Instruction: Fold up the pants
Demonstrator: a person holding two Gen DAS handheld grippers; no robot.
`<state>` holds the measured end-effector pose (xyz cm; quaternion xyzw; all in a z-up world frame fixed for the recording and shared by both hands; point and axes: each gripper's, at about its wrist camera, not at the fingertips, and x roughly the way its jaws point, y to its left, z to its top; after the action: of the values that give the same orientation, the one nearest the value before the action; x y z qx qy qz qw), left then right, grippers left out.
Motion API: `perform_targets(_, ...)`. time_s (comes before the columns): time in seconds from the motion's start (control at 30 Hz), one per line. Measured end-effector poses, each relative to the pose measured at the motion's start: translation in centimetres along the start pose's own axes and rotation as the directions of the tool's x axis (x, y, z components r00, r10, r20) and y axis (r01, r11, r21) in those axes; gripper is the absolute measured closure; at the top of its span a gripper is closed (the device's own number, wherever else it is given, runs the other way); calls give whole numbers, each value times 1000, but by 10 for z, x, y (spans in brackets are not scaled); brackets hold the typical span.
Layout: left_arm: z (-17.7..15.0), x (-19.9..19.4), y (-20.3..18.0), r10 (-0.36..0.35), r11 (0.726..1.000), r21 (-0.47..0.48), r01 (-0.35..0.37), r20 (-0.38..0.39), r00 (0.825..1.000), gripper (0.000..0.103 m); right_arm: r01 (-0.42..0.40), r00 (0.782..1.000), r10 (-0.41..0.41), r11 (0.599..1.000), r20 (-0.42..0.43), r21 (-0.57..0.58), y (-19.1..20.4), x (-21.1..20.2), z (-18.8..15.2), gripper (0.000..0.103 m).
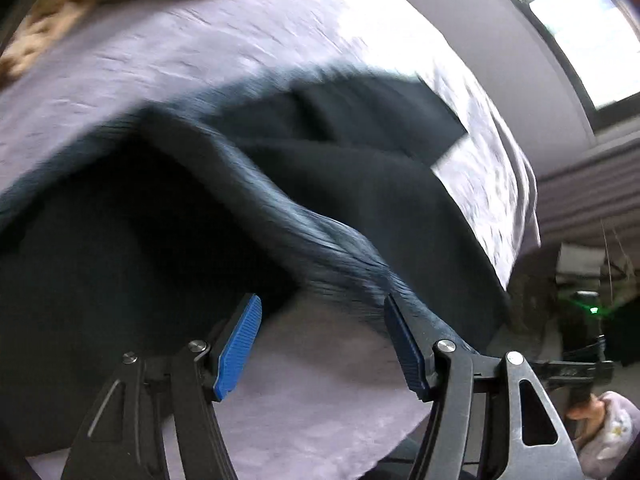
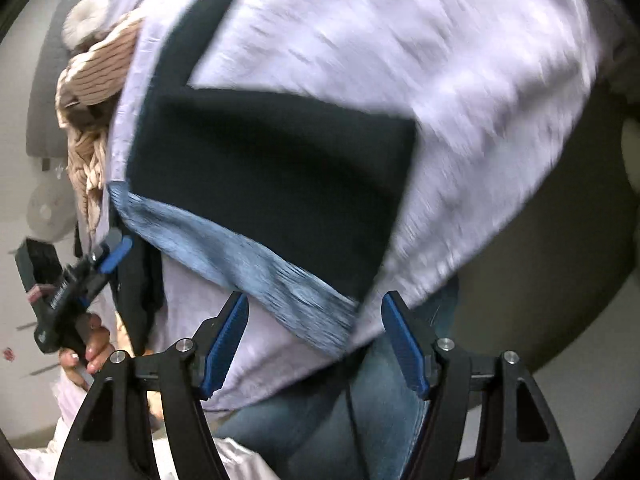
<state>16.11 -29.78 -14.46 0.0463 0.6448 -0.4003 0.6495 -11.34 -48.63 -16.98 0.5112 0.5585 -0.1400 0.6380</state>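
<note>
- Left wrist view: the left gripper (image 1: pixel 322 346) is pointing steeply down with its jaws standing apart, and nothing is being pinched between the blue pads (image 1: pixel 239 346).
- The ribbed waistband (image 1: pixel 320 248) of the dark pants (image 1: pixel 360 184) is lying just past the fingertips; its edge seems to be brushing the tip of the right-hand finger, though the blur is making contact hard to judge.
- The pants are spreading across a pale lavender sheet (image 1: pixel 200 60), with the waist end nearest the gripper and one leg running away toward the upper right.
- A tan cable-knit item (image 1: pixel 48 28) is sitting at the sheet's far upper-left edge, well apart from the pants.
- A window (image 1: pixel 580 20) is glowing at the upper right.
- Right wrist view: the right gripper (image 2: pixel 314 346) is also standing open, its pads clamping nothing; the sheet's near edge is showing in the gap between them.
- The pants' grey-blue waistband (image 2: pixel 240 264) is lying just beyond the fingertips, with the dark folded body (image 2: pixel 272 176) behind it.
- The knit item (image 2: pixel 96 120) is lying at the left of the sheet (image 2: pixel 400 60), near a white pom-pom (image 2: pixel 86 20).
- At the far left a hand (image 2: pixel 86 350) is holding the other gripper's handle.
- Blue jeans (image 2: pixel 360 412) on the person's legs are showing below the sheet's edge.
</note>
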Motion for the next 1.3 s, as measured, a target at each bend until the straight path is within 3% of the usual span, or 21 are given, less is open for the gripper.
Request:
perform_targets(0.1, -2, 23, -11, -5, 1000, 0, 5, -57, 998, 38, -111, 993, 112, 993, -36, 43, -20, 19, -2, 44)
perform_targets(0.17, -2, 35, -14, -36, 999, -27, 33, -84, 996, 38, -203, 977, 207, 976, -48, 80, -22, 29, -2, 85)
perform_targets(0.23, 2, 41, -16, -53, 997, -54, 49, -88, 995, 38, -271, 960, 275, 959, -41, 88, -19, 24, 0, 88)
perform_targets(0.37, 21, 24, -39, -92, 995, -48, 91, -8, 996, 38, -376, 927, 376, 927, 4, 6, 10, -18, 27, 88)
perform_targets(0.53, 70, 0, -52, -18, 999, -28, 21, 117, 993, 38, -442, 887, 456, 884, 74, -153, 68, -75, 106, 88)
perform_targets(0.7, 105, -52, -38, 60, 996, -74, -42, 265, 962, 38, -444, 868, 479, 867, 130, -226, 115, -102, 216, 88)
perform_targets(0.8, 110, -73, -25, 171, 984, -104, -145, 320, 932, 38, -407, 884, 440, 890, 157, -206, 129, -96, 270, 82)
perform_targets(0.83, 110, -73, -20, 202, 978, -121, -172, 315, 927, 38, -375, 898, 408, 905, 162, -200, 135, -91, 282, 73)
perform_targets(0.87, 110, -69, -15, 229, 970, -145, -193, 297, 927, 38, -334, 917, 366, 922, 159, -198, 141, -86, 297, 53)
perform_targets(0.93, 103, -61, 2, 267, 956, -191, -222, 255, 929, 38, -256, 935, 298, 942, 193, -215, 151, -87, 305, 35)
perform_targets(1.03, 87, -32, 26, 340, 919, -269, -290, 165, 926, 38, -224, 933, 282, 942, 225, -250, 144, -90, 296, 35)
perform_targets(1.1, 73, -13, 40, 364, 895, -312, -320, 96, 926, 38, -204, 943, 248, 957, 220, -206, 124, -82, 293, 36)
perform_targets(1.2, 57, 2, 50, 371, 875, -351, -335, 40, 928, 38, -216, 958, 236, 967, 162, -132, 100, -55, 290, 42)
perform_targets(1.3, 50, 10, 51, 383, 866, -354, -354, 13, 924, 38, -259, 951, 273, 960, 144, -109, 92, -28, 294, 45)
